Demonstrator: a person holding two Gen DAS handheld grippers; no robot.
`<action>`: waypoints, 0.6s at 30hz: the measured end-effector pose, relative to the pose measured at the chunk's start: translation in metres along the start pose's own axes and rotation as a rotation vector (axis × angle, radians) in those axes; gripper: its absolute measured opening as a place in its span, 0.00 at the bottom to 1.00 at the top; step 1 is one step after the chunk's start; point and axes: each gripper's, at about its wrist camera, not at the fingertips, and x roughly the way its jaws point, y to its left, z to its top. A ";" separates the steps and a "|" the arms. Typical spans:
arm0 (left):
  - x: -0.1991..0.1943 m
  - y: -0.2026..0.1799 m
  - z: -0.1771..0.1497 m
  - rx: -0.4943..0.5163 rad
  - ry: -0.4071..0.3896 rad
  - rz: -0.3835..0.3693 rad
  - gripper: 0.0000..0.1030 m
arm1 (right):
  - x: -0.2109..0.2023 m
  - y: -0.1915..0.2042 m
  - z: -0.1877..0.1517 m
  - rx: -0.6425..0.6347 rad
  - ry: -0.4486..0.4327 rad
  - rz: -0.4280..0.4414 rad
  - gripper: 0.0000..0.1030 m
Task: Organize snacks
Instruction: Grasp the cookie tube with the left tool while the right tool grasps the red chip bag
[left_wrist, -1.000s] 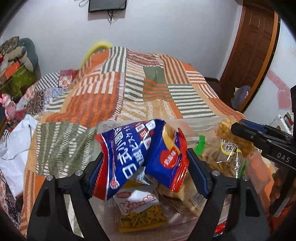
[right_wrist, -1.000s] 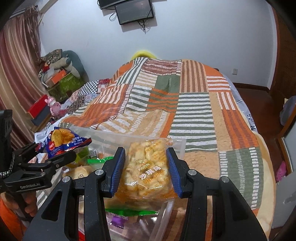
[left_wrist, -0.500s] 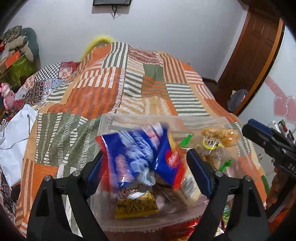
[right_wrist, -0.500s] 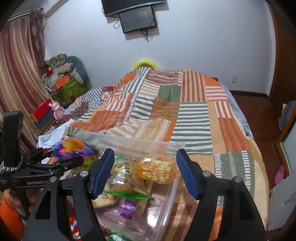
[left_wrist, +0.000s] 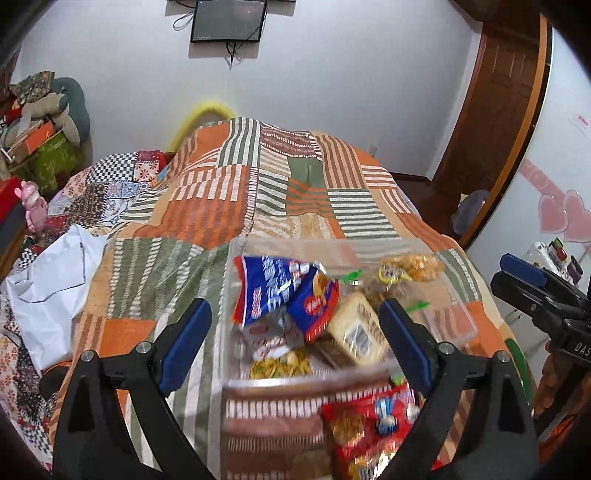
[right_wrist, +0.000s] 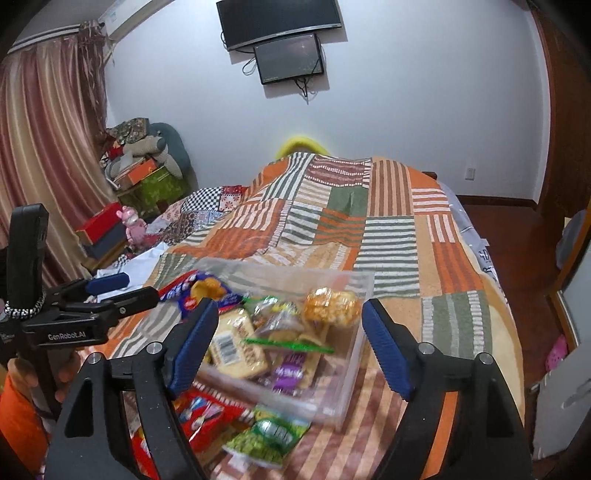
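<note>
A clear plastic bin (left_wrist: 458, 314) (right_wrist: 354, 354) sits on the striped bedspread and holds several snack packs. The blue and red chip bag (left_wrist: 280, 291) (right_wrist: 195, 291) lies in its left part. The bag of golden puffed snacks (left_wrist: 410, 266) (right_wrist: 332, 308) lies at its far right. My left gripper (left_wrist: 295, 339) is open and empty above the bin's near side. My right gripper (right_wrist: 288, 343) is open and empty above the bin. A red snack pack (left_wrist: 373, 424) (right_wrist: 199, 413) and a green pack (right_wrist: 266, 439) lie on the bed in front of the bin.
The patchwork bedspread (left_wrist: 258, 192) stretches beyond the bin. A white plastic bag (left_wrist: 51, 288) lies at the bed's left edge. Boxes and plush toys (right_wrist: 144, 158) are piled by the curtain. A wooden door (left_wrist: 491, 110) stands at the right.
Both grippers opened and pulled back up. The blue chip bag dropped from the left gripper and the puffed snack bag from the right gripper into the bin.
</note>
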 end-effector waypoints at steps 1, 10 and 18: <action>-0.005 0.000 -0.004 0.003 0.001 0.004 0.90 | -0.002 0.001 -0.003 -0.002 0.001 0.002 0.76; -0.027 0.003 -0.055 0.018 0.045 0.024 0.91 | -0.013 0.017 -0.035 0.017 0.038 0.026 0.77; -0.024 0.003 -0.094 0.022 0.110 0.014 0.91 | -0.002 0.034 -0.062 0.031 0.114 0.075 0.77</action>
